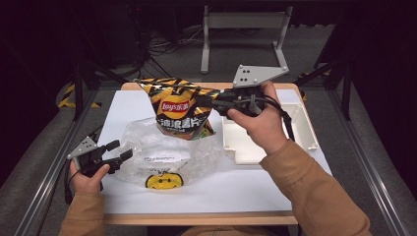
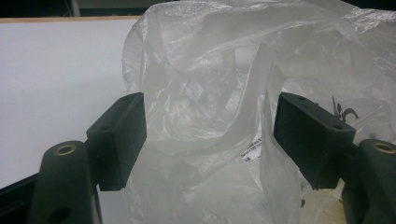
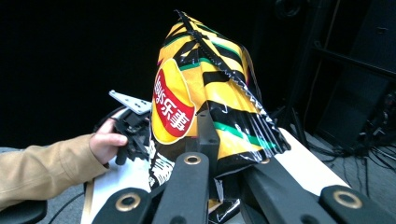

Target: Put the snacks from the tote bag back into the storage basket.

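Note:
A yellow-and-black striped chips bag (image 1: 179,110) (image 3: 201,79) hangs in the air above the table's middle, tilted, with my right gripper (image 1: 206,101) (image 3: 215,140) shut on its edge. Just below it lies a crumpled clear plastic bag (image 1: 162,152) (image 2: 210,60) with a yellow smiley face on its near side. My left gripper (image 1: 121,150) (image 2: 210,135) sits low at the plastic bag's left side. It is open, with loose film and a handle strip of that bag between the pads. In the right gripper view the left gripper (image 3: 133,121) shows beyond the chips bag.
A white tray (image 1: 300,128) stands on the right part of the white table top (image 1: 123,113), under my right forearm. A metal frame (image 1: 243,22) stands on the floor behind the table, and the surroundings are dark with cables.

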The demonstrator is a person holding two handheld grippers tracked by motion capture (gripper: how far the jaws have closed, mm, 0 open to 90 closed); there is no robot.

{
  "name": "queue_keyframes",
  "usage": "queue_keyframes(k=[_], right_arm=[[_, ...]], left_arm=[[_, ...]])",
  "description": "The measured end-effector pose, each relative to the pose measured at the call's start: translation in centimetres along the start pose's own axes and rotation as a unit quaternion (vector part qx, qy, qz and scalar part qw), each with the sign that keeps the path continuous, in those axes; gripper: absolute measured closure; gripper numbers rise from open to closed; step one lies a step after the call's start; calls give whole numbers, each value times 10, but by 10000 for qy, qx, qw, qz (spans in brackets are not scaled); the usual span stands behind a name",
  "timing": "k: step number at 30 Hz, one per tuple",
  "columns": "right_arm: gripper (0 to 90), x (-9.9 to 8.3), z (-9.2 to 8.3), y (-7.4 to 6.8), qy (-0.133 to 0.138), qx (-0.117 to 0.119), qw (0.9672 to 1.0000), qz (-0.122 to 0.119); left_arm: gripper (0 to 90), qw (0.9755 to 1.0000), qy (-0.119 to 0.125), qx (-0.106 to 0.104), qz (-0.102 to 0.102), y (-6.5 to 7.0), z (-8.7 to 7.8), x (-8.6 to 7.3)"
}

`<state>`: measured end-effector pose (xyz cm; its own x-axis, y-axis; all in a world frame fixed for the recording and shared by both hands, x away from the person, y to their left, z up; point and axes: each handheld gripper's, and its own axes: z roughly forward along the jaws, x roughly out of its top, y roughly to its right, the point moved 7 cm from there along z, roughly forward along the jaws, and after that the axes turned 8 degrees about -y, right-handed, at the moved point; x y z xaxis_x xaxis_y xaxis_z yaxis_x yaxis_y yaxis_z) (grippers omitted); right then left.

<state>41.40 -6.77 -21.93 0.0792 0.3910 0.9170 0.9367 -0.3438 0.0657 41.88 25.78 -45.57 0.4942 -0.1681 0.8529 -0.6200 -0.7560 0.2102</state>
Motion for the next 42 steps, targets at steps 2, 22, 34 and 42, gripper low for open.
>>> queue_keyframes(k=[2, 22, 34, 42], right_arm=[[900, -3, -6, 4, -10, -57, 10000, 9], [900, -30, -55, 38, -58, -426, 9989, 162], [900, -45, -89, 57, -81, -549, 9982, 203], [900, -52, -100, 68, -136, -541, 9981, 244]], left_arm=[[254, 10000, -26, 28, 61, 0, -1, 0], [168, 9993, 308, 64, 201, 13, -21, 5], [164, 9991, 328, 107, 235, 20, -32, 2], [161, 9992, 298, 195, 202, 20, -38, -1]])
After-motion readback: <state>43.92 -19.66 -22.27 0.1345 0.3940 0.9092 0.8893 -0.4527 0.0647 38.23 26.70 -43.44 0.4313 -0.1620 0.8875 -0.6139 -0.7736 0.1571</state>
